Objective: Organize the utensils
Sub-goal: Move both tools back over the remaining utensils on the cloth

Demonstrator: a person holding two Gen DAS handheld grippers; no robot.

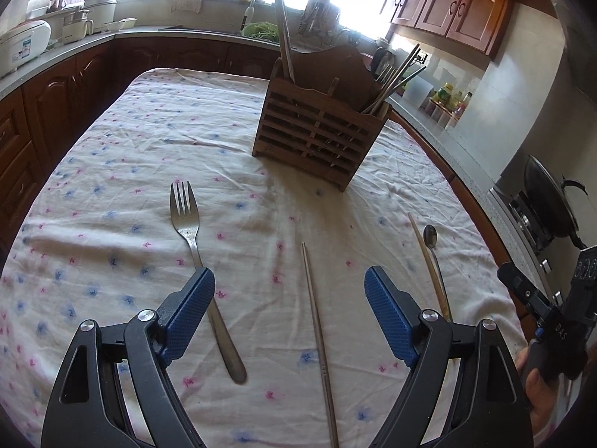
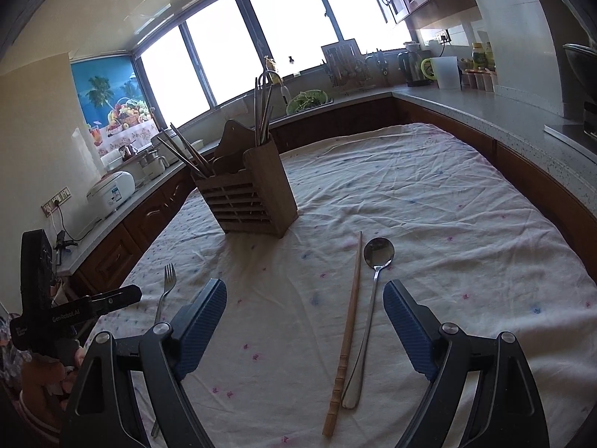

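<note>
The left tool hung wide open w/ nothing in it, just above the near part of the surface. The fork lay flat right by its left pad, and the pad hid part of the handle. Prongs pointed to the far edge, handle end to the near edge, so its long line ran about the same way the tool pointed. A thin metal chopstick lay between the two pads, also long-ways near to far. The right tool was wide open too, empty. Between its pads lay the wooden chopstick and the spoon, side by side and almost touching, spoon bowl toward the far edge. So the left hand looked nearer the fork & metal stick, the right hand nearer the spoon & wooden stick. The wooden holder stood upright near the middle of the surface, past all four loose things, w/ sticks already poking out of its top. There was bare cloth btwn the loose things and the holder, and plenty of room to the right edge. I think the pads would need to close across a thin handle lying flat, which could slip.
</note>
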